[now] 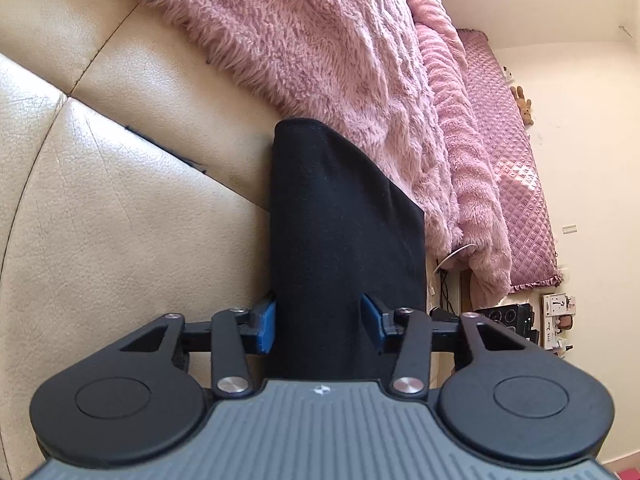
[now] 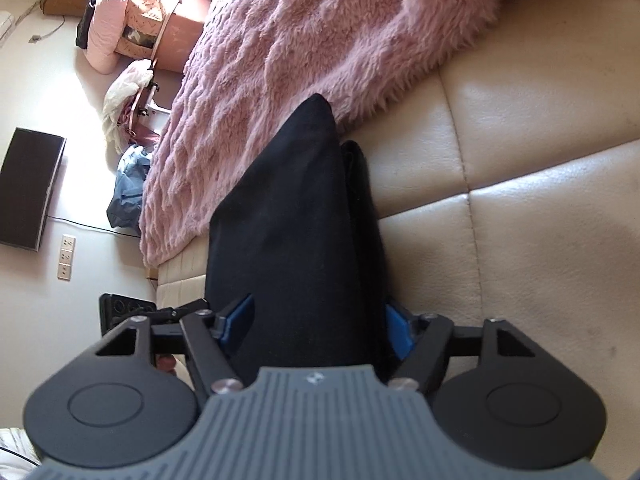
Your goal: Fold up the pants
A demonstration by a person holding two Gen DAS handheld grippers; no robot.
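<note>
Here the left gripper (image 1: 318,322) is clamped on a thick fold of the black pants (image 1: 344,240), which hang between the cream sofa (image 1: 120,220) and the pink fluffy blanket (image 1: 320,48). The right gripper (image 2: 318,324) is clamped on the same pants (image 2: 296,240), where a second layer peeks out beside the main fold. That looser layer could slip free and spoil the fold, and the hanging end might drag on the blanket.
</note>
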